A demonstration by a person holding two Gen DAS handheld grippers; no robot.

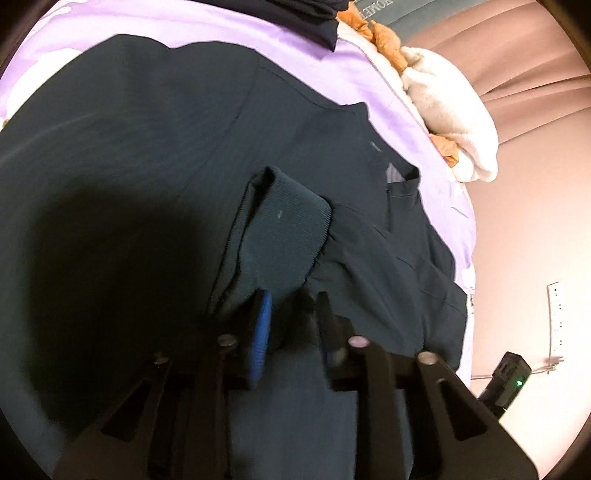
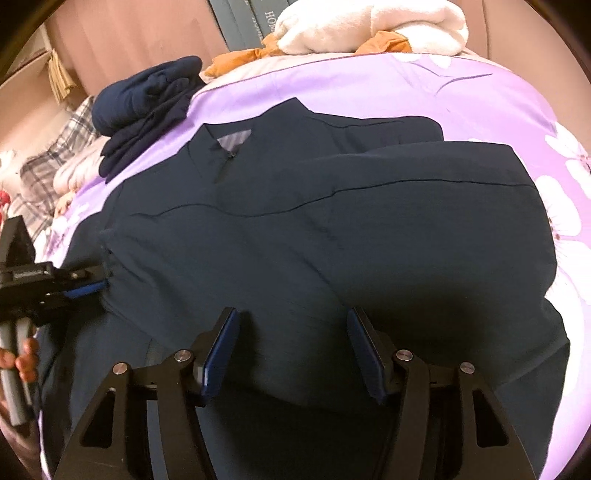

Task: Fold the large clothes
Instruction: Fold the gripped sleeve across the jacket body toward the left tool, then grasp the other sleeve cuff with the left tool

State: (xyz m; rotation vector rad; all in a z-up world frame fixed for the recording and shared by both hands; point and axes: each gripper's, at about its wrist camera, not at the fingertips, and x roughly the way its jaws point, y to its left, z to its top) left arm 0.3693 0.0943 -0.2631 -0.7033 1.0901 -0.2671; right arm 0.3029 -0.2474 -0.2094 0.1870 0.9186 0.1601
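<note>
Your jacket [image 2: 295,229] lies spread across the purple bedspread [image 2: 480,99]. Your left gripper [image 1: 291,314] straddles its ribbed cuff [image 1: 284,236], jaws apart; your right gripper [image 2: 293,350] hovers spread over the hem.

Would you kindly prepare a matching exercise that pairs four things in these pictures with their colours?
Things:
1. jacket
2. bedspread
3. blanket
4. pads of the right tongs

Colours:
A. white
B. blue
C. dark teal
D. lilac with white flowers

Pairs: 1-C, 2-D, 3-A, 4-B
</note>
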